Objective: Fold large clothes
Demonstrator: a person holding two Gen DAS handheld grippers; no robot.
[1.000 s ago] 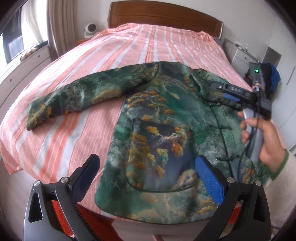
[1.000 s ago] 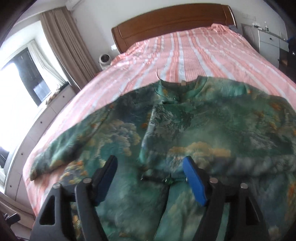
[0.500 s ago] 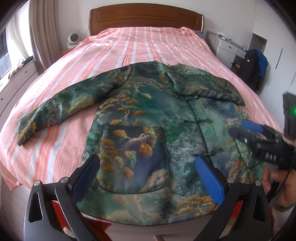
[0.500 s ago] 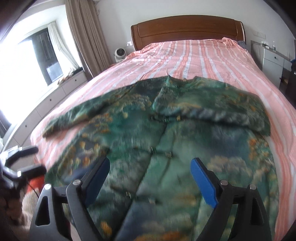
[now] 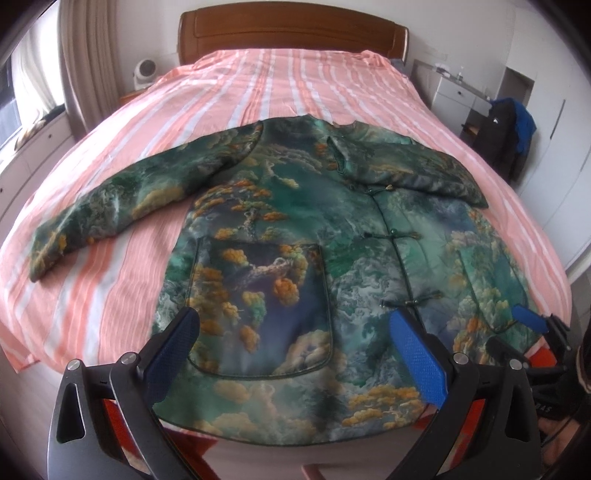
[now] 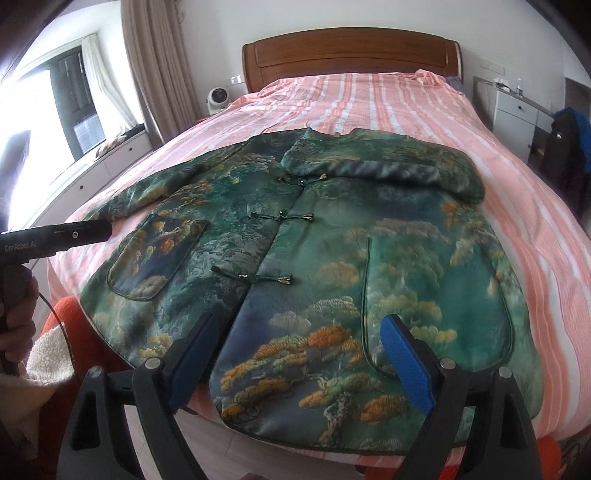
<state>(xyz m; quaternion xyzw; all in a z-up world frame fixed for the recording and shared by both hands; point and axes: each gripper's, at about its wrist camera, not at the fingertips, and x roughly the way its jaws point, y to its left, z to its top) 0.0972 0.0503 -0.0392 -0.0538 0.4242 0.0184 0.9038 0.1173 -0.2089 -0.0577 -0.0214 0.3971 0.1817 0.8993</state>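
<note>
A green padded jacket (image 5: 295, 236) printed with pines and clouds lay face up at the foot edge of the bed (image 5: 280, 85), its hem along that edge and its collar toward the wooden headboard (image 5: 291, 31). One sleeve stretched out toward the window-side edge, while the other lay folded across the chest. The left gripper (image 5: 295, 350) hovered released over the hem near the left pocket, and the right gripper (image 6: 299, 354) hung likewise unclenched over the hem near the other pocket, with nothing between the pads of either.
</note>
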